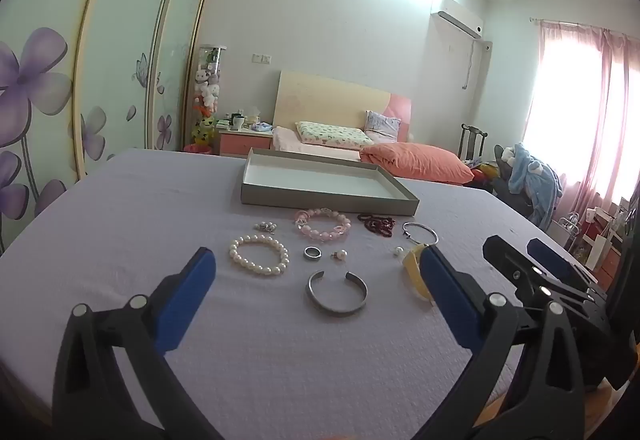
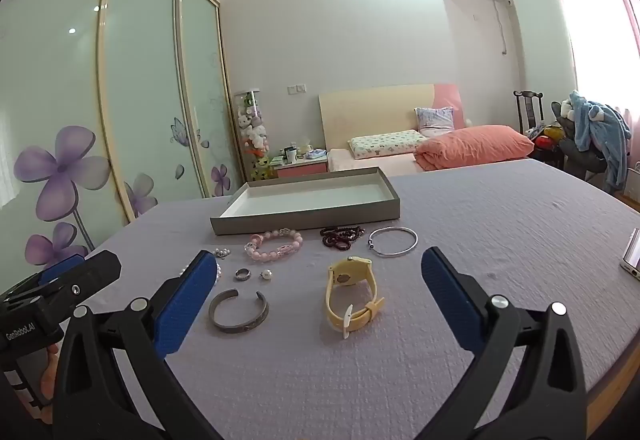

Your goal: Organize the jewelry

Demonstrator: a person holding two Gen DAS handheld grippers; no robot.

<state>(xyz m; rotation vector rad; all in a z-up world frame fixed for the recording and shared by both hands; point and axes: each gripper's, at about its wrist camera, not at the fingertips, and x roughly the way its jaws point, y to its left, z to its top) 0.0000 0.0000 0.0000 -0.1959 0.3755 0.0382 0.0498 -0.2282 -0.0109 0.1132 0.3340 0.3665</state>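
Jewelry lies loose on the table, all outside the tray at 12 o'clock. Sorting not begun. Left gripper and right gripper both gape, holding nothing. Next: close on the watch, carry to tray. Pearl bracelet partly hidden in right view.

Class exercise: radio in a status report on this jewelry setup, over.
Left claw open, empty. Right claw open, empty, yellow watch ahead between its fingers. Tray empty; all jewelry on the cloth. Nothing blocking the tray.
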